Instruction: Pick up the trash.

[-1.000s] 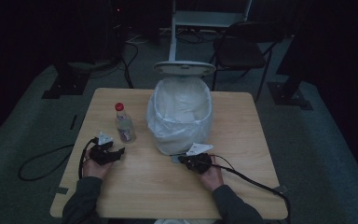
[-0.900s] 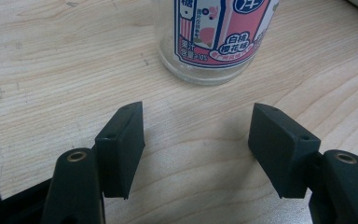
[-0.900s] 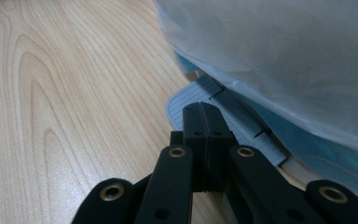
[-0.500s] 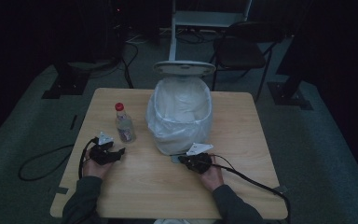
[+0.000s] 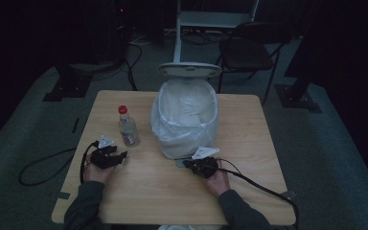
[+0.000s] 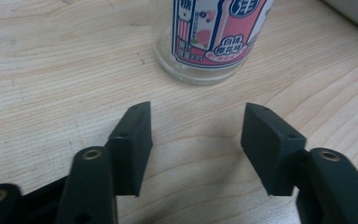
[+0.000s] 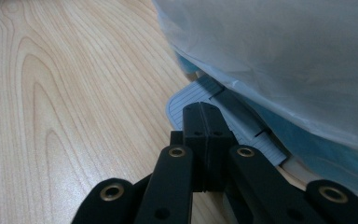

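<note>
A clear bottle (image 5: 128, 128) with a red cap and a pink and blue label (image 6: 209, 42) stands upright on the wooden table (image 5: 153, 191), left of the bin. My left gripper (image 5: 120, 155) rests on the table just short of it. Its jaws (image 6: 198, 112) are apart and have just been closing, with nothing between them; the bottle's base is beyond the tips. My right gripper (image 5: 186, 163) lies at the front foot of the bin, its jaws (image 7: 200, 109) shut together with the tips over the bin's ribbed grey pedal (image 7: 261, 140).
A white pedal bin (image 5: 186, 117) lined with a white bag stands mid-table, its lid (image 5: 189, 70) raised. Cables trail from both grippers off the table's edges. A dark chair (image 5: 247, 52) and stands are on the floor behind the table.
</note>
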### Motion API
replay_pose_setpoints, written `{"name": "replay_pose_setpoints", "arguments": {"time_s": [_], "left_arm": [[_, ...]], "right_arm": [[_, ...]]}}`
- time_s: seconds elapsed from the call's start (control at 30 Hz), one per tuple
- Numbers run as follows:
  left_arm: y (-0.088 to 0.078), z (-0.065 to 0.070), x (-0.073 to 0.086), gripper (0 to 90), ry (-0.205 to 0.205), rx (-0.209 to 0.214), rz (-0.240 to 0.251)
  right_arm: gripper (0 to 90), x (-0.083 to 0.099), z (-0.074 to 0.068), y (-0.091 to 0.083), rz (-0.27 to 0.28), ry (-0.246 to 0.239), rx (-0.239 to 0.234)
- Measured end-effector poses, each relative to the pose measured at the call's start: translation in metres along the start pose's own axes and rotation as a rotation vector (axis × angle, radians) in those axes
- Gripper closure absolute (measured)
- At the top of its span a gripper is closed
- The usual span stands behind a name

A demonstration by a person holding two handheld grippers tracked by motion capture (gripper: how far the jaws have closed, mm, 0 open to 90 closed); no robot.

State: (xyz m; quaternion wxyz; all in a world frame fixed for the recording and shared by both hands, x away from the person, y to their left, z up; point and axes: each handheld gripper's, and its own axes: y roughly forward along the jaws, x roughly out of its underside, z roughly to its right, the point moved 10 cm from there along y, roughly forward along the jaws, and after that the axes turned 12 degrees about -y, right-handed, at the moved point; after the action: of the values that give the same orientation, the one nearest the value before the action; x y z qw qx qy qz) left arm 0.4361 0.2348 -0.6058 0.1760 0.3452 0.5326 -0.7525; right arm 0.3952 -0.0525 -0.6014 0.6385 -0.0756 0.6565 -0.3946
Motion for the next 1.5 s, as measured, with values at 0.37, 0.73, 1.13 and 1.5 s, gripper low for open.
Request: {"name": "replay_pose_setpoints", "arguments": {"time_s": [0.37, 0.73, 1.13, 1.5], "left_arm": [[-0.012, 0.002, -0.013, 57.3, -0.018, 0.020, 0.026], [-0.034, 0.008, -0.043, 52.7, -0.013, 0.059, 0.091], [-0.051, 0.013, -0.082, 49.6, 0.012, 0.084, 0.152], [-0.056, 0.024, -0.109, 47.5, 0.057, 0.094, 0.182]], "right_arm": [[90.0, 0.000, 0.000, 0.000, 0.012, 0.017, 0.000], [90.0, 0.000, 0.000, 0.000, 0.010, 0.015, 0.000], [90.0, 0.000, 0.000, 0.000, 0.010, 0.017, 0.000], [90.0, 0.001, 0.000, 0.000, 0.010, 0.014, 0.003]]}}
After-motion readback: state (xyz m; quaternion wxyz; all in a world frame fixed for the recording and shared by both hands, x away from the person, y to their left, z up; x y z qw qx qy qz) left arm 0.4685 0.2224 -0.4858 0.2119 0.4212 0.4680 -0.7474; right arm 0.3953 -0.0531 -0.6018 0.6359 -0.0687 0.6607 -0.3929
